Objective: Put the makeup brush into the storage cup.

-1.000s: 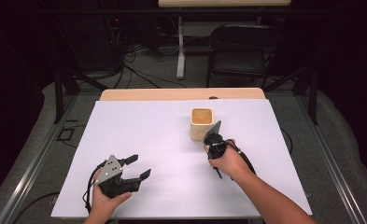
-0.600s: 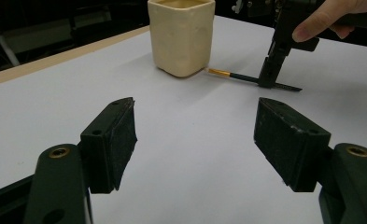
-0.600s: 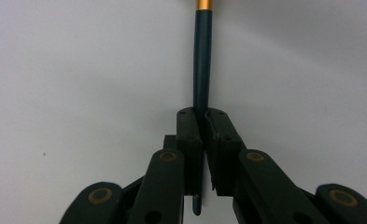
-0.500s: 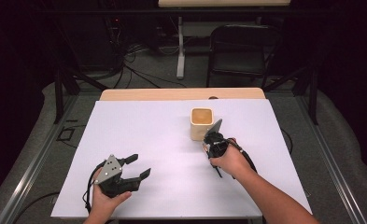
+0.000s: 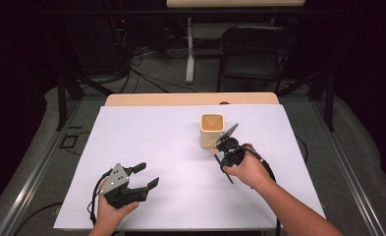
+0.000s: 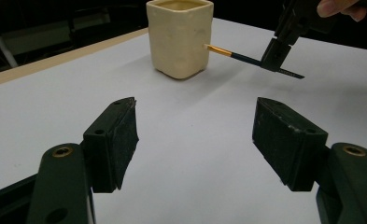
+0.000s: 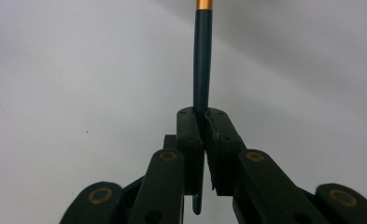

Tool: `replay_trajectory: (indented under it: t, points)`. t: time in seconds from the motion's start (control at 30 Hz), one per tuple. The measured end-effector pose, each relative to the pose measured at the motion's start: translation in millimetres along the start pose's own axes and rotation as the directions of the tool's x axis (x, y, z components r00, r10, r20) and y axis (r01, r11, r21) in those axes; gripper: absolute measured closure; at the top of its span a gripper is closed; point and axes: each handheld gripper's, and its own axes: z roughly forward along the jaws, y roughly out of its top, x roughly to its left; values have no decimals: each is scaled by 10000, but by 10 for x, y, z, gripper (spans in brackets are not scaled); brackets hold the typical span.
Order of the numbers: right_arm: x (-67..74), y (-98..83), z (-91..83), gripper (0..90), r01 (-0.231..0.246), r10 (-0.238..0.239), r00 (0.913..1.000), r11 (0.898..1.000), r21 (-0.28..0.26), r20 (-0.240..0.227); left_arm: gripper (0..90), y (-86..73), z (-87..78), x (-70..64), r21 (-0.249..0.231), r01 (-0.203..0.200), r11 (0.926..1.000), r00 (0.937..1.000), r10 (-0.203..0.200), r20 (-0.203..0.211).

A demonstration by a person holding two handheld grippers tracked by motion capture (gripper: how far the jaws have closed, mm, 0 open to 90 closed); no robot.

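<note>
- Cup (image 5: 212, 130): cream, squarish with rounded corners, upright on the white sheet (image 5: 171, 162) that covers the bench (image 5: 190, 100). Open top; inside looks tan in the high view, can't tell if anything is in it.
- Brush (image 5: 220, 163): thin dark teal handle with a gold-orange ferrule at one end. Ferrule end points at the cup, tip right at the cup's side wall in the left gripper view (image 6: 217, 50); touching or just short, can't tell.
- Brush is off the sheet and tilted, ferrule end higher and nearer the cup, tail end sloping down away from it.
- Right gripper (image 5: 226, 156): just beside the cup on the person's side, fingers (image 7: 217, 140) clenched on the brush handle roughly mid-length. The right gripper view shows the handle (image 7: 202, 60) running straight out between the pads, with a short stub sticking out behind.
- Left gripper (image 5: 142, 176): well apart from the cup, down near the bench's near edge and to the cup's left, held in the person's hand. Fingers (image 6: 113, 140) released, spread wide, nothing between them.
- From the left gripper view the cup (image 6: 180, 37) sits straight ahead past the open fingers, with the right gripper (image 6: 279, 51) to its right.
</note>
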Motion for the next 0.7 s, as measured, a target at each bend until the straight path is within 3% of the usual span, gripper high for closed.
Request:
replay_trajectory:
  t: [0.43, 0.7]
  points:
    - [31, -27, -95, 845, 357, -359, 9993, 9991, -220, -107, 308, -2, 0, 2, 50, -17, 10000, 10000, 17, -10]
    - [78, -98, -192, 845, 696, -708, 9974, 9929, -961, -93, 308, -5, 9, -1, 76, -11, 10000, 10000, 10, 56]
